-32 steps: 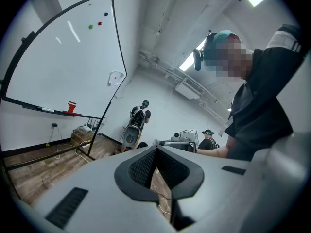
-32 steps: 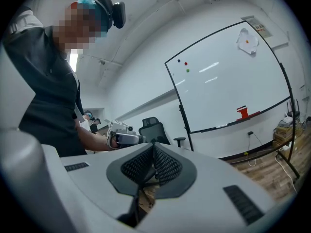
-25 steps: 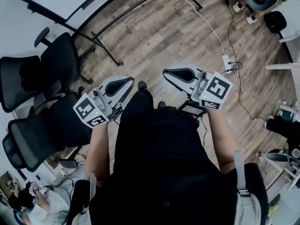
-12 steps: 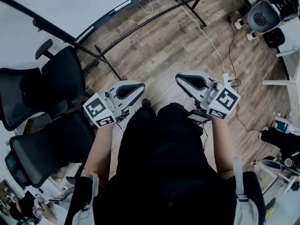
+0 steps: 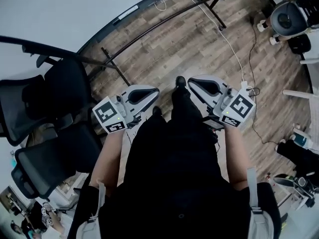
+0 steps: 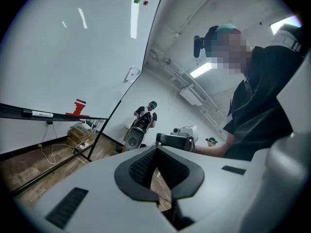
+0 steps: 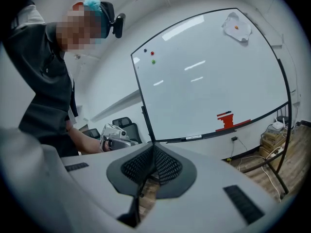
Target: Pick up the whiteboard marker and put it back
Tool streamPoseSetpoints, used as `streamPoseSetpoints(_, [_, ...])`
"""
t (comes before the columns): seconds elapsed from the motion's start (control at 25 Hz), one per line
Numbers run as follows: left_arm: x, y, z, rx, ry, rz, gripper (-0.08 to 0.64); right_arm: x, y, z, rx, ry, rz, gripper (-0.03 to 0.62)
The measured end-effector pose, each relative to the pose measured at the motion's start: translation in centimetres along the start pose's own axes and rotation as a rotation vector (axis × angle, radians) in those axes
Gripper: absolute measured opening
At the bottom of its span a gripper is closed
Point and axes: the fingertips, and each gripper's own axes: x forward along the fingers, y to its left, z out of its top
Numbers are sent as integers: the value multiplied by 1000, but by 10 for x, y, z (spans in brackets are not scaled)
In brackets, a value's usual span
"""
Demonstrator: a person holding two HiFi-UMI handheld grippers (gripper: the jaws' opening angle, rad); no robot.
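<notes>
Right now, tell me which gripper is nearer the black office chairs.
Left. The left gripper sits beside the black office chairs; the right gripper is past the person's leg, farther from them.

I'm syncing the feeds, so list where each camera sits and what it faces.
Head view: on the head, steeply down at the floor; torso, forearms, left gripper, right gripper show.
Left gripper view: on that gripper, toward the whiteboard; its shut jaws, torso, right gripper show.
Right gripper view: likewise, whiteboard ahead; shut jaws, left gripper show.
Shared: the whiteboard.
</notes>
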Motion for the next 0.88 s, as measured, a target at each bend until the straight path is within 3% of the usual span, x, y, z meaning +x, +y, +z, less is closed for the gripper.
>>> streamPoseSetpoints(0.52, [110,83,69,27,-7,180,12,-4,-150,73,-72,-24,197,20])
streamPoseSetpoints(0.88, [157,126,82,22,50,270,12,6,-207,69,-26,-20,304,20])
